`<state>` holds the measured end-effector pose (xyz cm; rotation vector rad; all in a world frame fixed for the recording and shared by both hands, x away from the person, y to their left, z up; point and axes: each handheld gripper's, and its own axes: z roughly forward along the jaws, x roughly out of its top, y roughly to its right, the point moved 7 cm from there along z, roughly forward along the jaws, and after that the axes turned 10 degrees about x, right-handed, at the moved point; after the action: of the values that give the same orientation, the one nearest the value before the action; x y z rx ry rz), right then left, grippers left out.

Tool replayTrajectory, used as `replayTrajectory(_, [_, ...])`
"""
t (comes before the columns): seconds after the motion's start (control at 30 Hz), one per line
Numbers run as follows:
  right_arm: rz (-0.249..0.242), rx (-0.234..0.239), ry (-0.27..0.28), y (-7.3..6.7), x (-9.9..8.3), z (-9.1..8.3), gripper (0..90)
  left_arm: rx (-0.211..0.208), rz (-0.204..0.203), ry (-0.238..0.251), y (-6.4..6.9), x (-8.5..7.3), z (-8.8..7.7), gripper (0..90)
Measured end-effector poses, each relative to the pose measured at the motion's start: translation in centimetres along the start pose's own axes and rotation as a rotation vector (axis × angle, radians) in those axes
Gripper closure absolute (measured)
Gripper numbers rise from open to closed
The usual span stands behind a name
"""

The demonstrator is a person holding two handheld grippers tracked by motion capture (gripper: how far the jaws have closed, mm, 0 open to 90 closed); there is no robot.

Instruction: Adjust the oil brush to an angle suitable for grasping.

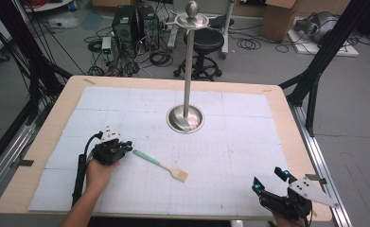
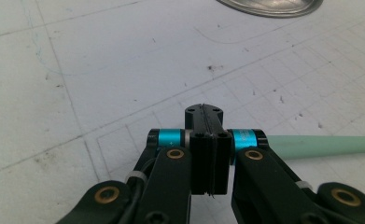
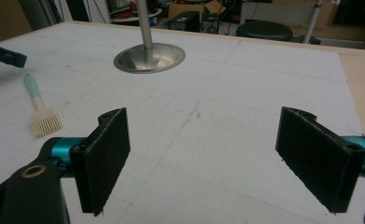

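High view: left tongs (image 1: 126, 145) pressed together, empty, low over the worktop (image 1: 249, 142), just beside the green handle end of the brush (image 1: 160, 165); brush flat on the mat, long axis running from handle at upper left to bristles at lower right; right tongs (image 1: 269, 181) spread wide, well apart at the near right corner; metal stand (image 1: 186, 118) beyond.
Left gripper view: pads (image 2: 209, 154) shut flush, nothing between; green handle (image 2: 329, 144) off to the right of the tips, lying crosswise.
Right gripper view: jaws gaping, empty; brush (image 3: 41, 112) far off left, bristles nearest; left hand judged far nearer for a pick-up.
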<state>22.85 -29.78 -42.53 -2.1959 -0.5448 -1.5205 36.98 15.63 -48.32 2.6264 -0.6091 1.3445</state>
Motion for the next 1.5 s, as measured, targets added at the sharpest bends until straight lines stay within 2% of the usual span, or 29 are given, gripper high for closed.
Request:
replayTrajectory(0.03, [-0.004, 0.001, 0.0, 0.0, 0.0, 0.0, 16.6, 0.004, 0.015, -0.009, -0.1, -0.2, 0.3, 89.4])
replayTrajectory(0.1, [-0.003, 0.0, -0.001, 0.0, 0.0, 0.0, 16.6, -0.009, 0.013, -0.027, -0.2, -0.5, 0.7, 89.4])
replayTrajectory(0.17, [-0.001, -0.002, 0.0, 0.0, 0.0, 0.0, 16.6, -0.016, 0.018, -0.022, -0.1, -0.5, 0.7, 89.4])
replayTrajectory(0.2, [0.003, -0.003, 0.001, 0.1, 0.0, -0.1, 16.6, -0.038, 0.031, -0.018, 0.4, -0.5, 0.7, 89.4])
replayTrajectory(0.27, [0.007, -0.002, 0.002, 0.1, 0.0, -0.1, 16.6, -0.052, 0.042, -0.018, 0.7, -0.5, 0.7, 89.4])
replayTrajectory(0.5, [0.0, -0.002, 0.001, 0.0, 0.0, 0.0, 16.6, -0.062, 0.033, -0.024, 1.0, -0.5, 0.6, 89.5])
replayTrajectory(0.57, [-0.001, -0.002, 0.0, 0.0, 0.0, 0.0, 16.6, -0.078, 0.04, -0.021, 1.3, -0.5, 0.6, 89.5])
replayTrajectory(0.6, [0.001, -0.003, 0.0, 0.0, 0.0, 0.0, 16.6, -0.079, 0.031, -0.016, 1.5, -0.4, 0.7, 89.5])
replayTrajectory(0.67, [0.003, -0.003, 0.002, 0.0, 0.0, 0.0, 16.6, -0.08, 0.041, -0.014, 1.5, -0.4, 0.7, 89.5])
replayTrajectory(0.8, [-0.001, -0.002, 0.002, 0.0, 0.0, 0.0, 16.6, -0.071, 0.009, -0.008, 1.2, -0.2, 1.0, 89.4])
replayTrajectory(0.93, [-0.001, -0.001, 0.0, 0.0, 0.0, 0.0, 16.6, -0.079, 0.039, -0.006, 1.5, -0.3, 1.0, 89.6])
replayTrajectory(1.0, [-0.002, -0.002, -0.002, 0.0, 0.0, 0.0, 16.6, -0.083, 0.037, -0.007, 1.5, -0.3, 1.0, 89.5])
replayTrajectory(1.07, [-0.004, 0.0, -0.006, -0.1, 0.0, 0.0, 16.6, -0.109, 0.039, -0.009, 2.0, -0.3, 0.9, 89.5])
replayTrajectory(1.3, [-0.004, -0.001, -0.003, -0.1, 0.0, 0.1, 16.6, -0.149, 0.055, -0.015, 3.4, -0.2, 0.8, 89.5])
replayTrajectory(1.33, [-0.005, 0.0, -0.003, -0.1, 0.0, 0.1, 16.6, -0.161, 0.05, -0.016, 3.8, -0.2, 0.8, 89.5])
replayTrajectory(1.5, [-0.005, 0.0, -0.006, 0.0, 0.0, 0.1, 16.6, -0.202, 0.085, -0.029, 6.1, 0.0, 0.7, 89.5])
